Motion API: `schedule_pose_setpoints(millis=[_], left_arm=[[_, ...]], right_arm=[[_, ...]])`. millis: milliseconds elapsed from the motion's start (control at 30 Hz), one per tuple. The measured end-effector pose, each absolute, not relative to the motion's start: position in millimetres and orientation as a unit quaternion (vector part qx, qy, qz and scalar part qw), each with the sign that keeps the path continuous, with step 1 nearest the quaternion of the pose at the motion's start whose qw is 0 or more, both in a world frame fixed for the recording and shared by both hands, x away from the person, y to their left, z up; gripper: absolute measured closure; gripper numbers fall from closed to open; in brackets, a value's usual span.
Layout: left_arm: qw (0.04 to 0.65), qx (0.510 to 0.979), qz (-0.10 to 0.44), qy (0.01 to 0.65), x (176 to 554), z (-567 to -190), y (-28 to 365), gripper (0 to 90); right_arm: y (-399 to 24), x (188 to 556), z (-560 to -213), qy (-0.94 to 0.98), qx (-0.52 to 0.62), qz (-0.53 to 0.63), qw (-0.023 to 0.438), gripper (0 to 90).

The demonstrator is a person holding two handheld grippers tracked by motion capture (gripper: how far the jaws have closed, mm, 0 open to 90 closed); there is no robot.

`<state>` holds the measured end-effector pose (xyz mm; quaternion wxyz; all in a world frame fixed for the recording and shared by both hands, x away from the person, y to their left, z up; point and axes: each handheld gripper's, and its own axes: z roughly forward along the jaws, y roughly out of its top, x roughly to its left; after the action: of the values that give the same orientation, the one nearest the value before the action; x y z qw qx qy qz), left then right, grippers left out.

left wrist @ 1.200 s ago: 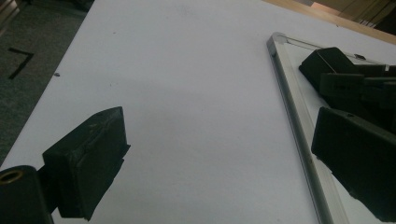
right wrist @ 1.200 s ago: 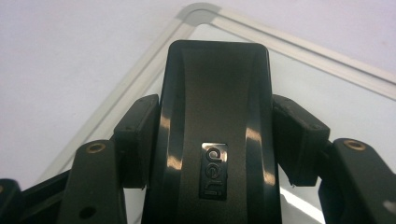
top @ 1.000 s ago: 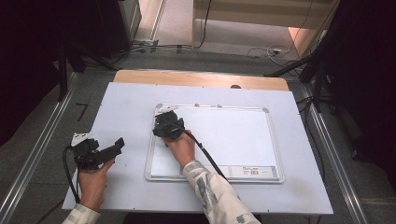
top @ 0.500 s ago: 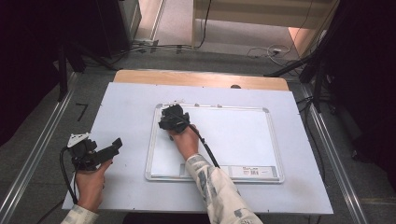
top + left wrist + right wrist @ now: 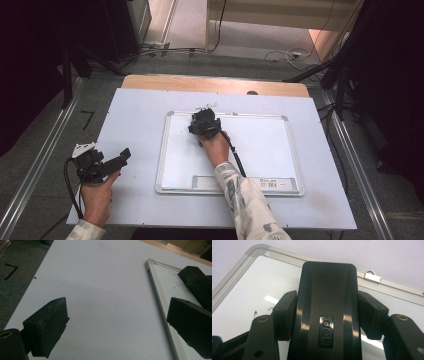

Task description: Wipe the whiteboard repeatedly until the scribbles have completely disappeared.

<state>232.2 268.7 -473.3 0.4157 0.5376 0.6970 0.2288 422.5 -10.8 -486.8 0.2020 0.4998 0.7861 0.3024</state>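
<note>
A white whiteboard (image 5: pixel 260 145) with a silver frame lies flat on the white table top (image 5: pixel 130 120). My right gripper (image 5: pixel 202 125) is over the board's far left part, shut on a black board eraser (image 5: pixel 328 282). The eraser's glossy back fills the gap between the pads (image 5: pixel 287 312). Small dark marks (image 5: pixel 255 313) show on the board beside it. My left gripper (image 5: pixel 122 156) is held left of the board, open, with bare table between its jaws (image 5: pixel 117 320). The board's frame (image 5: pixel 160 302) and the eraser in the right gripper (image 5: pixel 197 282) also appear in the left gripper view.
A metal hanger clip (image 5: pixel 372 277) sits on the board's far edge. A wooden strip (image 5: pixel 215 84) runs along the table's far side. Metal rails (image 5: pixel 40 165) flank the table, and cables (image 5: pixel 280 55) lie on the floor beyond.
The right hand slid the eraser rightward and a little toward the board's far edge. The left hand and its gripper stayed put.
</note>
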Motion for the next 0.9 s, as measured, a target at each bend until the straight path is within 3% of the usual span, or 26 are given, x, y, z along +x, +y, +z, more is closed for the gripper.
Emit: schedule_pose_setpoints(millis=[567,900], left_arm=[[0.420,0.539,0.227,0.694,233.7,-472.4,267.6,3.8],[0.420,0.536,0.226,0.696,231.3,-473.2,271.2,3.8]], right_arm=[[45.7,411.0,-488.0,0.812,0.459,0.312,0.182,35.6],[13.0,425.1,-487.1,0.799,0.482,0.309,0.182,35.4]])
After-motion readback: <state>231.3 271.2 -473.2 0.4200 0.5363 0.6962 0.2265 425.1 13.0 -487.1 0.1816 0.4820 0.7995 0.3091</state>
